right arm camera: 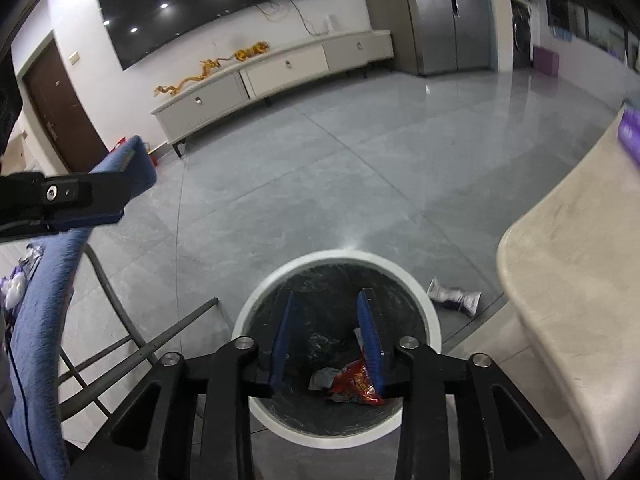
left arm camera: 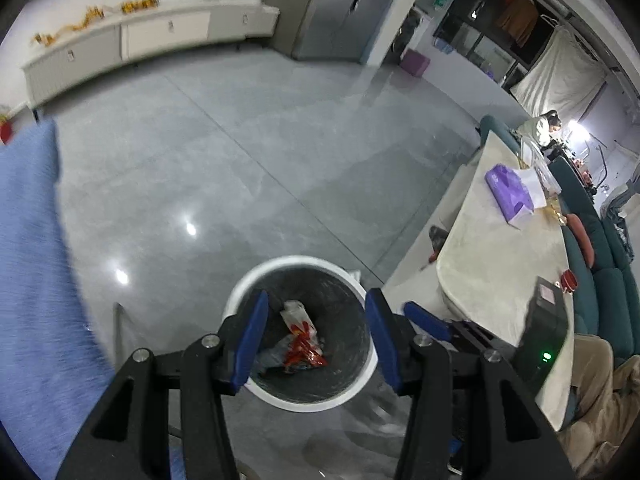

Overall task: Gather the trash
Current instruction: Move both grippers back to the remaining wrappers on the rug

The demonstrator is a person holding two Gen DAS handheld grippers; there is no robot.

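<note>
Grey floor bears bin [right arm camera: 434, 322] under parted claws.

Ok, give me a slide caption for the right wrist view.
Right gripper, jaws open and empty, above the round white-rimmed trash bin holding red snack wrappers; one silver wrapper lies on the floor.

Home living rm: wall TV [right arm camera: 208, 4], sofa [left arm camera: 600, 248], fridge [right arm camera: 452, 16].

Both wrist views over one bin [left arm camera: 304, 264]
</note>
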